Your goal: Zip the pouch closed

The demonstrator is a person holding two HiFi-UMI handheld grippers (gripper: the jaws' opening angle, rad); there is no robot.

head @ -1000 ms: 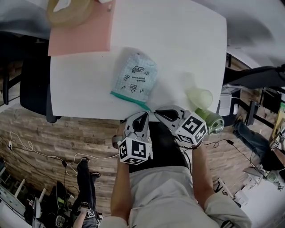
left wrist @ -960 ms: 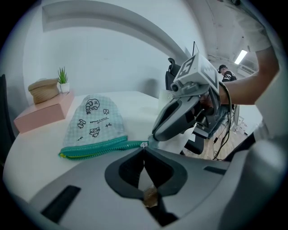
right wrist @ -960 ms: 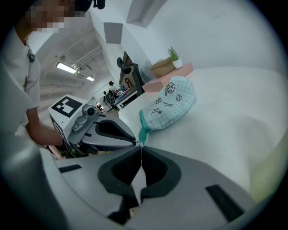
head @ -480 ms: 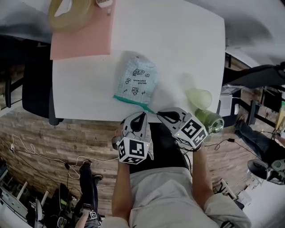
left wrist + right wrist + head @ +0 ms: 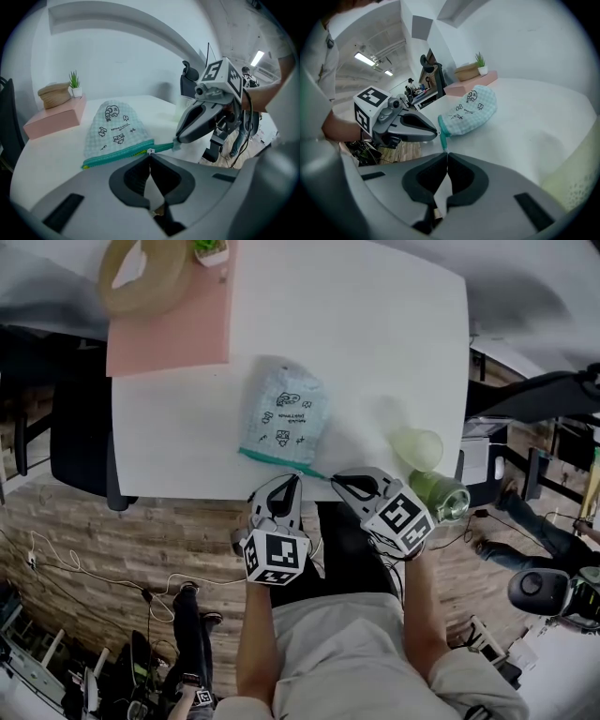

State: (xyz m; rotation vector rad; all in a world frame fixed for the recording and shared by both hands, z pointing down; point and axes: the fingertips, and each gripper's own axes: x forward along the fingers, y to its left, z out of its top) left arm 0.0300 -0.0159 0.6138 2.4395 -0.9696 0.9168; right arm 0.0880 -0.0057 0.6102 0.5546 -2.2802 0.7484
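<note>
A pale checked pouch with cartoon prints lies on the white table, its teal zipper facing the near edge. My left gripper is shut, with the small zipper pull pinched at its tips. My right gripper is shut on the teal end of the zipper tape, which sticks out past the pouch. In the left gripper view, the right gripper holds that tape end just beyond my tips. The right gripper view shows the left gripper against the zipper.
A pink block with a tan bowl-shaped thing and a small plant sits at the table's far left. A pale green cup and a green bottle stand near the right front corner. A dark chair stands at the left.
My left gripper has slid a little to the left along the zipper, widening the gap to the right gripper. The right gripper stays at the tape end.
</note>
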